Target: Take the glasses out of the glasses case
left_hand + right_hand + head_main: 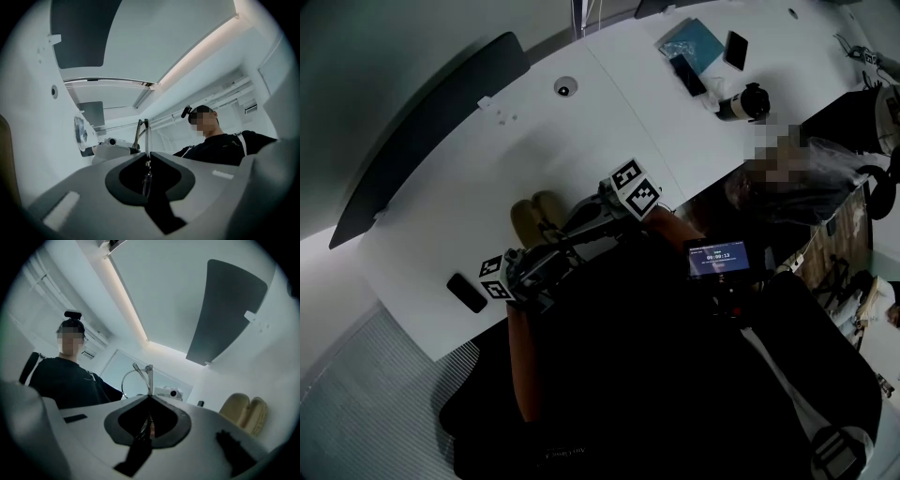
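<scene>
- Closest in, the left gripper [146, 153] has its grey jaws pressed together on a thin strip of the wire-framed glasses [146, 133], which rise edge-on past the tips.
- Its partner, the right gripper [150, 397], is clamped on the frame too, with one round rim [123, 383] standing up left of its jaws.
- Both grippers hold the glasses in the air, apart from the open beige clamshell glasses case [243, 412] lying on the white table [609, 103].
- Lifting out looks done. Next, both hands should travel together, lay the frame on bare table and loosen gently, so the wire is not twisted.
- Only the right gripper view shows rim and case together. From the head view comes the table layout, but the glasses are lost there against the dark grippers.
</scene>
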Tool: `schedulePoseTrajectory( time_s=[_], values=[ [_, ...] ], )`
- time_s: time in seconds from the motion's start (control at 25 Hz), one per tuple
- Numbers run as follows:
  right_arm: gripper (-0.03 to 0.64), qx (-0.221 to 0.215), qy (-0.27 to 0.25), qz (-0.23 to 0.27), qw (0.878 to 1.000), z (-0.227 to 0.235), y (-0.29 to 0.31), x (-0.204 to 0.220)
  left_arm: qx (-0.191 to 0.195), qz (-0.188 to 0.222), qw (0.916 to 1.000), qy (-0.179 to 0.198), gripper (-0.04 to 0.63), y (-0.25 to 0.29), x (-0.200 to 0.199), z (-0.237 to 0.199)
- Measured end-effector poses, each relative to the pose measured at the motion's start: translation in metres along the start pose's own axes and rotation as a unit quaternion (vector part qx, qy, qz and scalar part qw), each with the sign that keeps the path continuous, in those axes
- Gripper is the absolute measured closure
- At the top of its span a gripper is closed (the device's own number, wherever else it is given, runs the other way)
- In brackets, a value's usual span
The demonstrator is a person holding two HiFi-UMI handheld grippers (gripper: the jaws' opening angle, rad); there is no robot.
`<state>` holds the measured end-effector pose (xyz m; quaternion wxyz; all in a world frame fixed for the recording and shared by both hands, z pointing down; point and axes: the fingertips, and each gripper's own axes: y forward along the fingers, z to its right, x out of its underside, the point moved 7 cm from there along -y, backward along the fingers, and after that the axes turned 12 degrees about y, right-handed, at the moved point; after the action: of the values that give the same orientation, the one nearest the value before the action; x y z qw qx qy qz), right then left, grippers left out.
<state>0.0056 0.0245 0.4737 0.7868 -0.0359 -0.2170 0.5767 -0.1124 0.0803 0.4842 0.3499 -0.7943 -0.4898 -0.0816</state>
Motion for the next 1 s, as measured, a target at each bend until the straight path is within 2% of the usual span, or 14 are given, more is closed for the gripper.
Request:
schedulePoseTrajectory(
  time_s=[0.36,0.44,0.56,0.64,0.72,0.76,0.92,1.0],
  values=[
    [0.594,-0.029,-0.011,0.023,0.999,-0.010,-0.005,0.000,-0.008,0.009,0.9993,0.036,0.563,0.009,-0.002,0.008],
    [0.551,-0.026,-0.014,0.035,0.999,-0.011,-0.011,0.001,-0.015,0.019,0.9987,0.045,0.563,0.007,-0.001,0.009],
    [0.505,0.020,-0.017,0.058,0.998,-0.006,-0.024,0.004,-0.056,0.022,0.9972,0.045,0.561,0.001,0.000,0.003],
    [0.494,0.069,-0.020,0.059,0.996,0.003,-0.030,0.007,-0.106,-0.008,0.9934,0.044,0.560,0.000,0.002,-0.006],
    [0.492,0.099,-0.018,0.058,0.993,0.013,-0.034,0.011,-0.127,-0.031,0.9902,0.049,0.562,0.004,0.006,-0.008],
    [0.492,0.094,-0.012,0.061,0.994,0.014,-0.036,0.013,-0.120,-0.027,0.9912,0.049,0.563,0.005,0.007,-0.007],
    [0.492,0.012,0.016,0.100,0.995,0.000,-0.045,0.009,-0.057,0.036,0.9975,0.023,0.563,0.007,0.007,0.000],
    [0.492,0.010,0.012,0.126,0.992,-0.002,-0.053,0.002,-0.053,0.060,0.9967,0.019,0.563,0.002,0.002,0.000]
  ],
)
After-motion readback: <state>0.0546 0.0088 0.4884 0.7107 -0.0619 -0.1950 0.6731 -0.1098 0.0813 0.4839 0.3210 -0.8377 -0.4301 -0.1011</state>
